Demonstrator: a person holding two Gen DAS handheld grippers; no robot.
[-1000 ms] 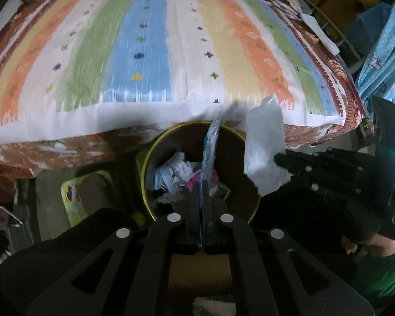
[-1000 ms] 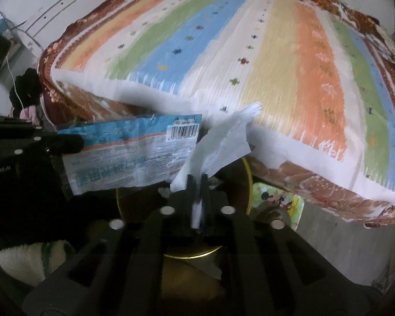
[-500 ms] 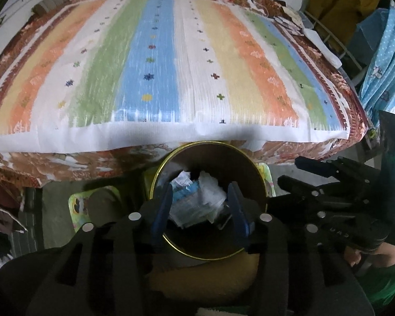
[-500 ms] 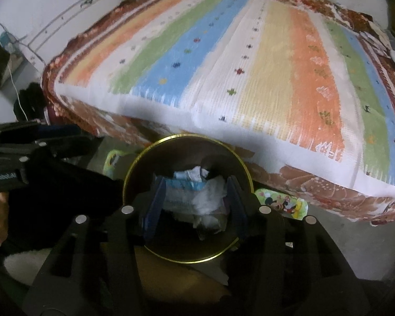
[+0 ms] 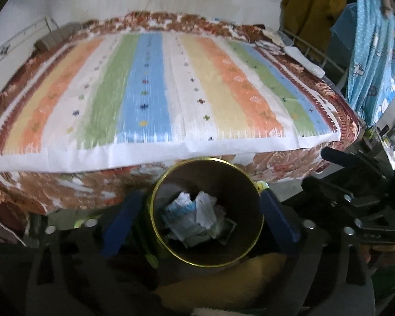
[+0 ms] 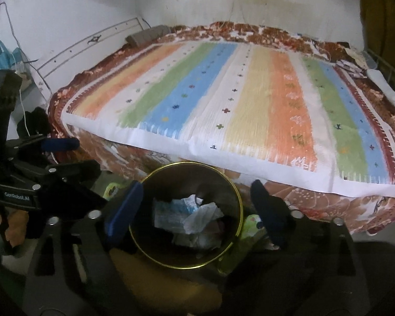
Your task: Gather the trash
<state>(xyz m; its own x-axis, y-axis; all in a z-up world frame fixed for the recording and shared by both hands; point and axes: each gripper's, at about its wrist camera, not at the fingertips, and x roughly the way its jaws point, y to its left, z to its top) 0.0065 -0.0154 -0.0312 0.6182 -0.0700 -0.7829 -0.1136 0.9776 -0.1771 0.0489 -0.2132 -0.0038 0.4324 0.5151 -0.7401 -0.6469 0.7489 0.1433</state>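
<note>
Trash (image 5: 197, 217) (image 6: 189, 217), crumpled paper and a blue-white wrapper, lies in a heap inside the bin (image 5: 250, 184) (image 6: 239, 200); no long axis can be told. The bin stands upright, mouth up, at the near edge of the bed (image 5: 155, 89) (image 6: 250, 105). Left hand-held gripper (image 5: 200, 214) and right hand-held gripper (image 6: 194, 208) are both spread wide above it, holding nothing.

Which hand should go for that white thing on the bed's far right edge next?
Probably right: left gripper and right gripper both hang open above the bin, but the white thing lies on the right side of the bed.
</note>
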